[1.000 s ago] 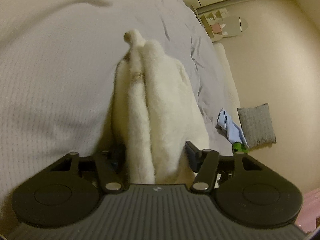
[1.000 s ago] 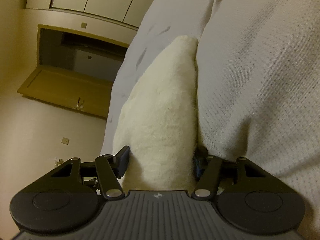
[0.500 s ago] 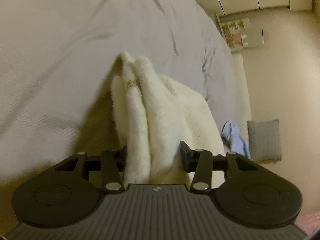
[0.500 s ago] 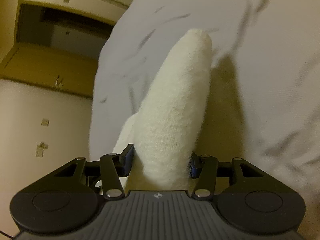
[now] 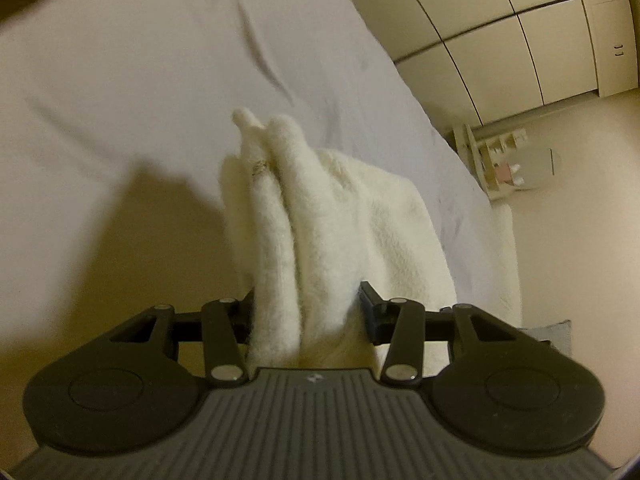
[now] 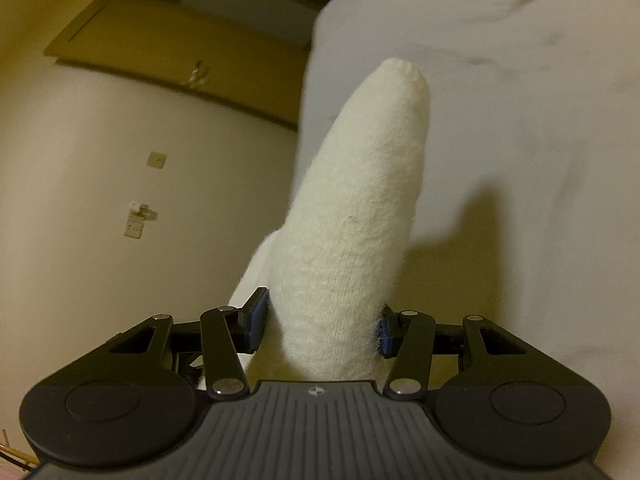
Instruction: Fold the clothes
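While it hangs above the pale bedcover (image 5: pixel 160 80), the white fleecy garment (image 5: pixel 304 216) sits bunched between the left gripper (image 5: pixel 306 308) fingers, which pinch its folds. The right gripper (image 6: pixel 320 320) (blue pads showing) clamps another fold (image 6: pixel 360 200).

The right claw (image 6: pixel 320 326) clamps a fuzzy white garment (image 6: pixel 360 216) above the bed (image 6: pixel 520 80).

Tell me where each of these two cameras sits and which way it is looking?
Left wrist: rides on the left gripper, looking along its fingers over the bed toward cupboards; only the gripper shows.
Right wrist: rides on the right gripper, facing the bed's edge and a wall; only the gripper shows.
Shared: the fluffy white garment, pinched by both, and the bed.
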Demonstrator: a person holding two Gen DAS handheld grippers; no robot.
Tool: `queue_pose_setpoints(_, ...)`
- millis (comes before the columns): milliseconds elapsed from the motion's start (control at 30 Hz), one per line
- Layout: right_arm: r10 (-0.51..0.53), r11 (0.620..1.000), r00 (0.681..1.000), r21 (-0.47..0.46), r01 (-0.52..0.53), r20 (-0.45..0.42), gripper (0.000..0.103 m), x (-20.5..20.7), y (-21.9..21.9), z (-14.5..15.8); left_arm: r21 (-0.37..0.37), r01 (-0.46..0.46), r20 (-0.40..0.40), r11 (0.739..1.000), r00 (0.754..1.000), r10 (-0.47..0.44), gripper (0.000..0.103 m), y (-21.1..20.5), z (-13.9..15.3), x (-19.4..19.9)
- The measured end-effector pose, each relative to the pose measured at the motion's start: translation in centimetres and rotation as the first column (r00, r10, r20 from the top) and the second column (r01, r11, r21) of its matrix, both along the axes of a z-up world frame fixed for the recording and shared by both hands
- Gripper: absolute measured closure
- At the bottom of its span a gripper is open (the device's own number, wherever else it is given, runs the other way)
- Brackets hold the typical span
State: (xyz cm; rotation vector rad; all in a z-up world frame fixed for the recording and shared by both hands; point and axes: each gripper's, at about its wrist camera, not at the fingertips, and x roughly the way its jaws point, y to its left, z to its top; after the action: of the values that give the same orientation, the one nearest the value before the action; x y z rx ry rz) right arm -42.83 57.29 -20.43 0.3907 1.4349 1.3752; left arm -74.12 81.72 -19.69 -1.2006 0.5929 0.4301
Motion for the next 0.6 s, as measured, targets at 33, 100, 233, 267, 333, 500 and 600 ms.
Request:
queue_pose_setpoints(33,0.003,1.000,1.000,0.014,-0.003,0.004,0.053,-1.1,2.0,0.0,0.018,-0.002,-0.004,1.000,1.000,0.002,0.062,1.9,0.2,-0.8)
queue_pose_setpoints(100,-0.001,0.999,1.000,0.038,0.001,0.005,0.053,-2.8,6.2,-0.6,0.043,-0.004,-0.010,0.999,1.000,0.004,0.062,5.1,0.4,-1.9)
queue_pose_setpoints(233,0.003,0.997,1.000,0.078,-0.005,0.030,0.053,-5.6,12.6,-2.6,0.090,-0.008,-0.020,0.996,1.000,0.010,0.062,11.0,-0.5,-3.3)
queue_pose_setpoints(267,0.003,0.996,0.999,0.087,-0.007,0.038,0.053,-6.1,14.0,-3.2,0.102,-0.009,-0.018,0.995,1.000,0.011,0.062,12.2,-1.1,-3.9)
queue_pose_setpoints(333,0.002,0.995,0.998,0.100,-0.008,0.057,0.053,-6.9,16.7,-4.7,0.112,-0.010,-0.015,0.994,1.000,0.011,0.062,14.3,-2.9,-3.9)
queue_pose_setpoints(500,-0.017,0.999,0.994,0.037,0.013,0.108,0.053,-8.2,21.5,-9.9,0.121,0.025,-0.080,0.992,0.997,-0.016,0.062,18.2,-9.1,-3.5)
queue_pose_setpoints(600,0.007,0.996,0.990,-0.093,0.006,0.140,0.052,-9.3,23.1,-13.4,0.111,0.050,-0.134,0.993,0.990,-0.035,0.061,18.7,-12.5,-3.0)
